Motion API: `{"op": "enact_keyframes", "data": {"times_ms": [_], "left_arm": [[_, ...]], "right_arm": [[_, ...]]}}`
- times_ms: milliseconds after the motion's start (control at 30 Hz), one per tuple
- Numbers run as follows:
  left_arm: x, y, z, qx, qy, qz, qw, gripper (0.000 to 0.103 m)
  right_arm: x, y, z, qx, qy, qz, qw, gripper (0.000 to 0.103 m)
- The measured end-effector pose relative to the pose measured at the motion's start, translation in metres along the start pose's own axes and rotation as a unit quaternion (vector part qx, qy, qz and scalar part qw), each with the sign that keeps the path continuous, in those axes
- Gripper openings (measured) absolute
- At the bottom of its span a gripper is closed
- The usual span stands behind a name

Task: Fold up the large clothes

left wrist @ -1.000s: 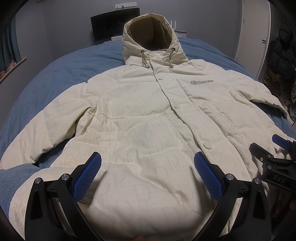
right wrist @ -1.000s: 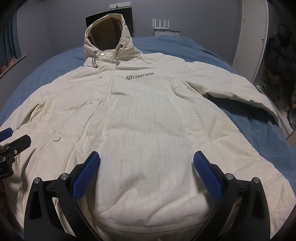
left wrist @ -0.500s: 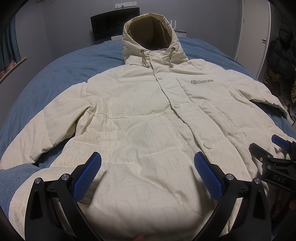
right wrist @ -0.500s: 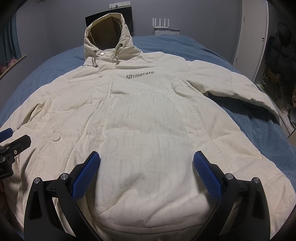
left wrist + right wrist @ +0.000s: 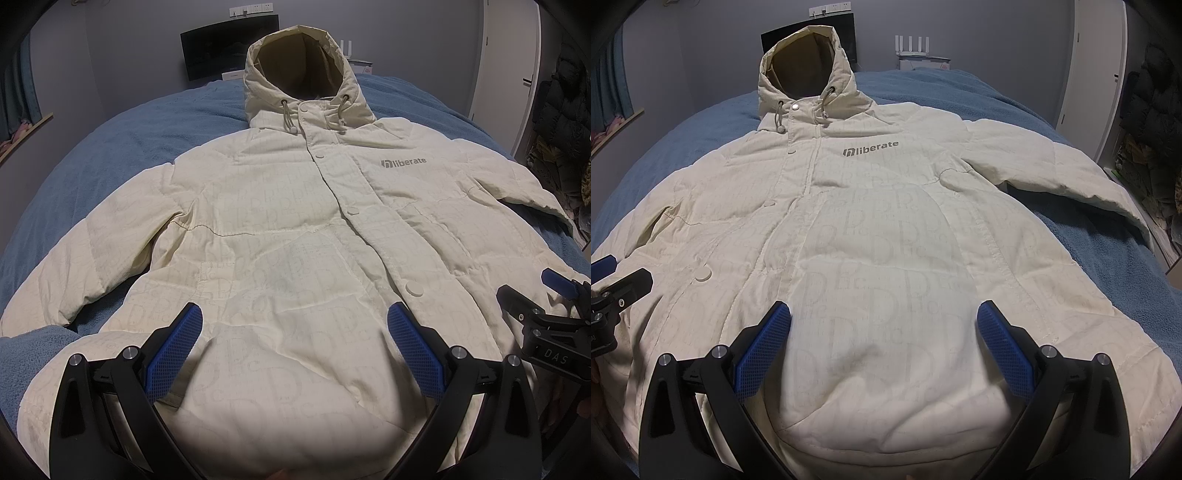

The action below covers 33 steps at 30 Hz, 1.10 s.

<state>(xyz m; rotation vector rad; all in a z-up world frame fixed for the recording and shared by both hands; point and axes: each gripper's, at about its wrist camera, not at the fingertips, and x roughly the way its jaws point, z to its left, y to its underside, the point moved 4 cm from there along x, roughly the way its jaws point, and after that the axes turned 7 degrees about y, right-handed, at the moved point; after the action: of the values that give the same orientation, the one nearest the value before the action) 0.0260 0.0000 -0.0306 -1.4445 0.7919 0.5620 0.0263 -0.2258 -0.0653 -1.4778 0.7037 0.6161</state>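
Note:
A cream hooded puffer jacket [image 5: 288, 236] [image 5: 886, 240] lies face up and buttoned on a blue blanket, hood toward the far wall, both sleeves spread out to the sides. My left gripper [image 5: 293, 332] hovers open over the jacket's lower left front, nothing between its blue pads. My right gripper [image 5: 882, 328] hovers open over the lower right front, likewise empty. Each gripper shows at the edge of the other's view: the right gripper [image 5: 554, 295] and the left gripper [image 5: 613, 280].
The blue blanket [image 5: 122, 147] covers a bed. A dark monitor [image 5: 225, 48] and a white router [image 5: 912, 48] stand behind the hood. A white door [image 5: 1097, 74] and dark hanging clothes [image 5: 565, 122] are at the right.

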Motion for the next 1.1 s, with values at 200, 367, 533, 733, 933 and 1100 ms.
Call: {"op": "enact_keyframes", "data": {"times_ms": [200, 367, 533, 733, 933, 1100], "left_arm": [[0.000, 0.000, 0.000, 0.000, 0.000, 0.000, 1.0000, 0.097], [0.000, 0.000, 0.000, 0.000, 0.000, 0.000, 1.0000, 0.097], [0.000, 0.000, 0.000, 0.000, 0.000, 0.000, 1.0000, 0.097], [0.000, 0.000, 0.000, -0.001, 0.000, 0.001, 1.0000, 0.097], [0.000, 0.000, 0.000, -0.001, 0.001, 0.001, 1.0000, 0.097], [-0.001, 0.000, -0.004, 0.011, -0.014, 0.002, 0.9998, 0.097]], "right_arm": [[0.000, -0.001, 0.000, 0.000, 0.000, 0.001, 1.000, 0.097], [0.000, 0.000, -0.001, 0.001, -0.001, 0.001, 1.000, 0.097], [0.000, 0.000, 0.000, 0.001, -0.001, 0.001, 1.000, 0.097], [0.001, 0.000, -0.001, 0.001, -0.001, 0.002, 1.000, 0.097], [0.001, 0.002, -0.001, 0.004, -0.002, -0.002, 1.000, 0.097], [-0.012, -0.005, -0.011, 0.033, -0.017, -0.021, 0.999, 0.097]]}}
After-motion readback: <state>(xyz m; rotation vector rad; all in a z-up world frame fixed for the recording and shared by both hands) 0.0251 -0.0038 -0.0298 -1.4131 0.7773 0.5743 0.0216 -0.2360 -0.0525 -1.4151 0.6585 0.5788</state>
